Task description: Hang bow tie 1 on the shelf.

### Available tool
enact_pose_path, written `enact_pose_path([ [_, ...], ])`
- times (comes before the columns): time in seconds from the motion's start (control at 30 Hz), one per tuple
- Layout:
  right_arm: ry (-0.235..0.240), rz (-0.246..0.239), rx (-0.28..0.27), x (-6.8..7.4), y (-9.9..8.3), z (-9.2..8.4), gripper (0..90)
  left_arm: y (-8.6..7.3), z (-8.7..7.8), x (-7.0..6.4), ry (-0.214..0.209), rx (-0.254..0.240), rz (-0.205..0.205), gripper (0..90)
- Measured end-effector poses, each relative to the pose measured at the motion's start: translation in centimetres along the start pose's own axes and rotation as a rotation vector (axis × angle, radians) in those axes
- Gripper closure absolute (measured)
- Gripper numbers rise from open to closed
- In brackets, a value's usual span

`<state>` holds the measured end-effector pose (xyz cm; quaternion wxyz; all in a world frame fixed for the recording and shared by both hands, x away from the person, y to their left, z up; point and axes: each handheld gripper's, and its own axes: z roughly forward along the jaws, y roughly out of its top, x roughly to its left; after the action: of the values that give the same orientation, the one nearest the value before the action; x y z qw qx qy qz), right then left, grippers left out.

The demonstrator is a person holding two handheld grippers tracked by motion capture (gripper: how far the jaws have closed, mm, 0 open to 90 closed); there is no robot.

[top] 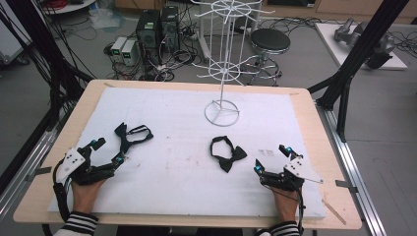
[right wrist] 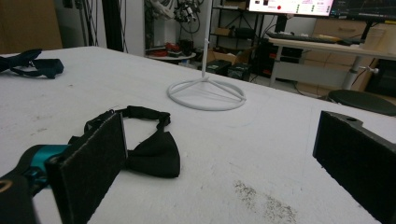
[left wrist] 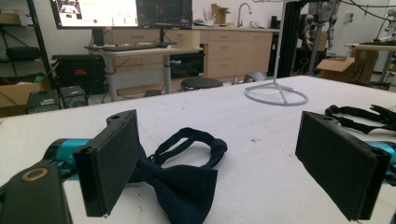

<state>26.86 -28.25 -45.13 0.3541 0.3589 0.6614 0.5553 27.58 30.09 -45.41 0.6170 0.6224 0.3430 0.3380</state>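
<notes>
Your left gripper (top: 107,151) rests on the white sheet (top: 172,172) with its jaws spread wide and nothing between the pads. The navy bow tie (top: 132,136) lies just ahead of it, well to the near left of the white wire stand (top: 222,112). In the left gripper view that navy bow tie (left wrist: 180,179) has one wing tucked behind your left pad, so you cannot see its whole shape, and the picture's lower edge cuts off its near edge.

Your right gripper (top: 271,158) also sits on the sheet with jaws standing wide apart, holding nothing. The black bow tie (top: 227,153) lies just to its left, on the near side of the stand's ring base. In the right gripper view the black bow tie (right wrist: 147,149) is partly covered by the left pad, its strap looping behind.

Beyond the stand, past the table's far edge, stand a black stool (top: 270,42) and two computer towers (top: 158,27) among tangled cables.
</notes>
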Motion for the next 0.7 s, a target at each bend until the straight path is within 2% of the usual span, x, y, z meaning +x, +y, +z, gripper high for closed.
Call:
enact_pose_path([
  [0.17, -0.004, 0.019, -0.008, -0.08, -0.04, -0.11, 2.2, 0.03, 0.08, 0.03, 0.004, 0.009, -0.005, 14.3],
  [0.33, -0.014, 0.018, -0.029, -0.11, -0.12, -0.28, 2.2, 0.03, 0.1, -0.04, 0.005, 0.011, 0.0, 14.3],
  [0.7, -0.017, 0.042, -0.029, -0.22, -0.15, -0.35, 2.2, 0.04, 0.15, -0.05, 0.012, 0.013, 0.0, 14.3],
])
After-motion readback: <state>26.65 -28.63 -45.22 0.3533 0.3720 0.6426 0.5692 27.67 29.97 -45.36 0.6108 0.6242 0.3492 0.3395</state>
